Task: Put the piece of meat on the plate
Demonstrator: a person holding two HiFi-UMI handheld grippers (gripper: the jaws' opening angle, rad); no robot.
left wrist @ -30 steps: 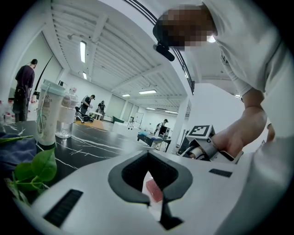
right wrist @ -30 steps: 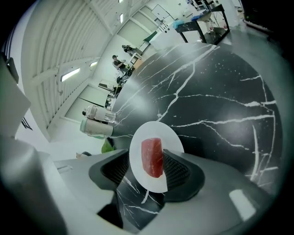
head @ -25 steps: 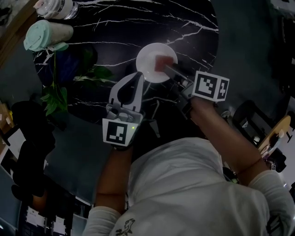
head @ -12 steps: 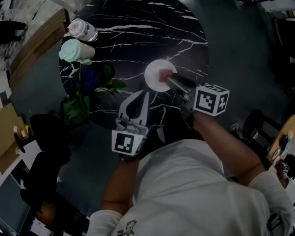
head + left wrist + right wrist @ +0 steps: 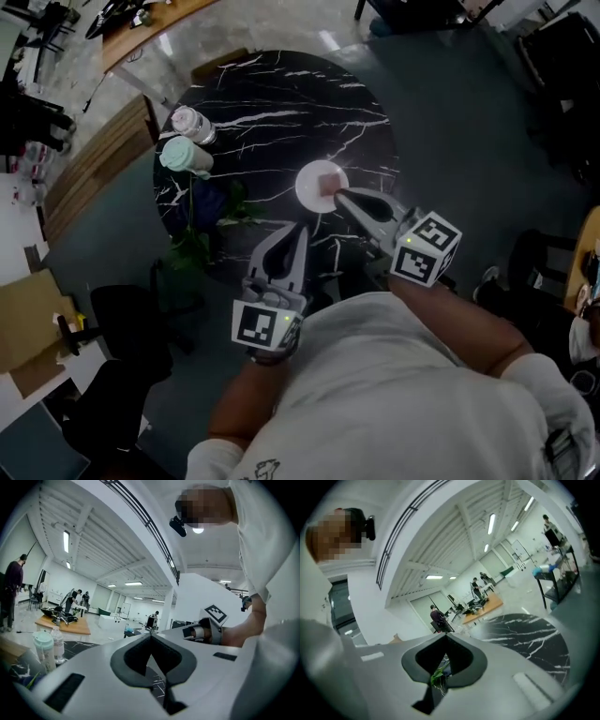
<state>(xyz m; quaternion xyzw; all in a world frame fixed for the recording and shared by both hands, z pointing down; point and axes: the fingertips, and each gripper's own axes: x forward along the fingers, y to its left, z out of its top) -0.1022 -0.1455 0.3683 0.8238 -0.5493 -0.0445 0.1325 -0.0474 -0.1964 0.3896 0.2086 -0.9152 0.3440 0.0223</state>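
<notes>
Head view: meat (image 5: 329, 177) on plate (image 5: 307, 193), desk's (image 5: 272, 103) 4 o'clock (task looks done); left tongs (image 5: 302, 228), right tongs (image 5: 338, 193) together, empty.

White short-sleeved shirt (image 5: 403, 375); pale grey left gripper (image 5: 301, 230) and right gripper (image 5: 341, 194), dark-padded, each topped with black-and-white marker cube (image 5: 261, 327).

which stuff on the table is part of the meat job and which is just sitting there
Job in hand:
piece of meat
plate

Just lying about:
mint-lidded cup
bottle
leafy plant
</notes>
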